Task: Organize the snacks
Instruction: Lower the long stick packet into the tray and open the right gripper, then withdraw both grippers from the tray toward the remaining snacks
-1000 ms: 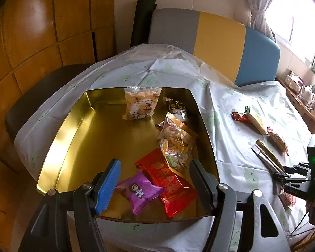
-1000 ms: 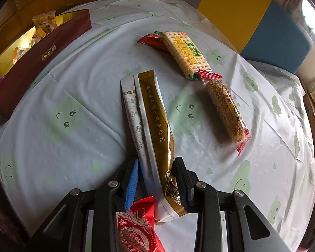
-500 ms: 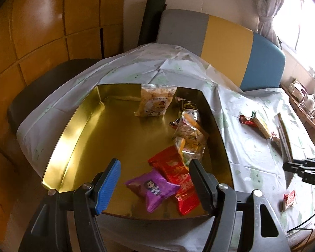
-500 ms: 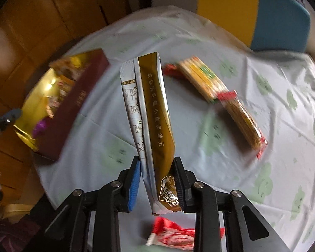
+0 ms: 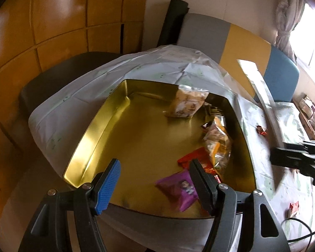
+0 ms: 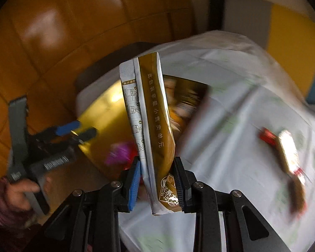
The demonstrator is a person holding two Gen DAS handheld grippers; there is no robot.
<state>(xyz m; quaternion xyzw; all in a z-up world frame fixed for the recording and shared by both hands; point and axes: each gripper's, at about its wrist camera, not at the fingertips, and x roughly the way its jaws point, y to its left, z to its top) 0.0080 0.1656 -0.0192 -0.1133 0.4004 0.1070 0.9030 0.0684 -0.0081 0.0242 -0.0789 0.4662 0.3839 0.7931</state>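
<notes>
The right gripper (image 6: 157,180) is clenched on the lower end of a long gold-and-white sachet (image 6: 151,117), which stands nearly upright between the blue pad and the black pad, clear of the tablecloth (image 6: 231,147). A second ago the same sachet lay flat on the cloth with the fingers around its near end; half a second ago it was already lifted, with the tin off to the left. Now it hangs in front of the gold tin (image 5: 90,130), whose far side shows blurred behind it.

The left gripper (image 5: 155,180) is released, its jaws wide apart over the tin's near edge with nothing between them, much as in both earlier frames. A purple packet (image 5: 176,191) lies in the tin's near right corner, just behind the right finger, beside a red packet (image 5: 191,157). Farther along the right wall sits a clear bag of orange snacks (image 5: 218,142), and a pale yellow bag (image 5: 187,103) leans at the far wall.

Beyond the tin's right wall, the sachet appears as a pale streak rising over the cloth. A small red wrapper (image 5: 261,130) lies on the cloth there; a cracker pack (image 6: 287,153), possibly with another bar beside it, is smeared by motion.
</notes>
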